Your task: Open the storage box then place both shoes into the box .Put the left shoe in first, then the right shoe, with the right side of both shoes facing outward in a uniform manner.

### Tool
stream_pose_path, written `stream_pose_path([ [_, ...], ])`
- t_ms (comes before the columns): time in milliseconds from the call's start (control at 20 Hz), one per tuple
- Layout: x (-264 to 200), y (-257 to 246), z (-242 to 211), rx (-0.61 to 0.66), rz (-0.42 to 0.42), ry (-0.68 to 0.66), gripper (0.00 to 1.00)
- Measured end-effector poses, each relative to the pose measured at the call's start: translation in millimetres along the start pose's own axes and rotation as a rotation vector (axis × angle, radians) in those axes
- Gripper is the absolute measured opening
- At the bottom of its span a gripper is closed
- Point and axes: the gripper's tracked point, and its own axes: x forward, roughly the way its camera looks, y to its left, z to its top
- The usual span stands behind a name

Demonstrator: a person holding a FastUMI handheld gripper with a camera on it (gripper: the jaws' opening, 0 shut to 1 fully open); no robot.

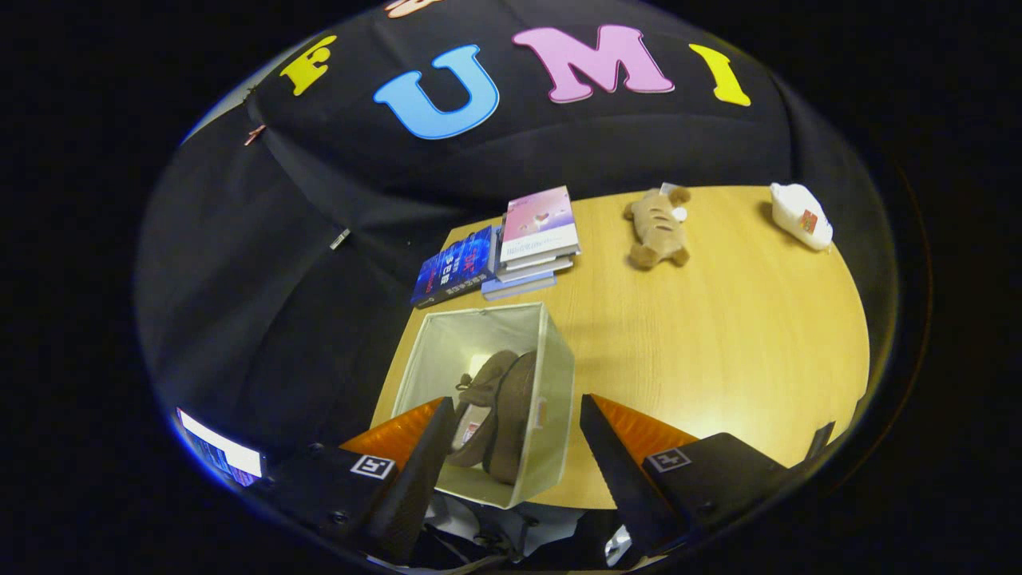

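Shoes (497,415), two brown ones, lie together inside the open storage box (551,399), which we see standing at the near left corner of the wooden table (718,343). They rest on their sides, close against each other, one overlapping the other, with a pale lining showing on the left one. We cannot tell which shoe is the left and which the right.

Our gripper (517,447) hangs above the box with its two fingers spread wide apart and nothing between them; the left finger (423,463) overlaps the box's left wall in our view and the right finger (619,455) sits just off its right wall.

Beyond the box, at the far left edge of the table, we find a dark blue book (453,267) lying beside a stack of books (536,239) topped by a pink cover. Further right, near the far edge, lies a brown plush toy (657,228). At the far right corner sits a white packet (801,216) with a red mark.
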Motion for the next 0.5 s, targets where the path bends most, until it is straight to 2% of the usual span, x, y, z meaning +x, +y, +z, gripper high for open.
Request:
stream_pose_path([
  [500,-84,-101,73,-0.224,-0.097,-0.353,0.98],
])
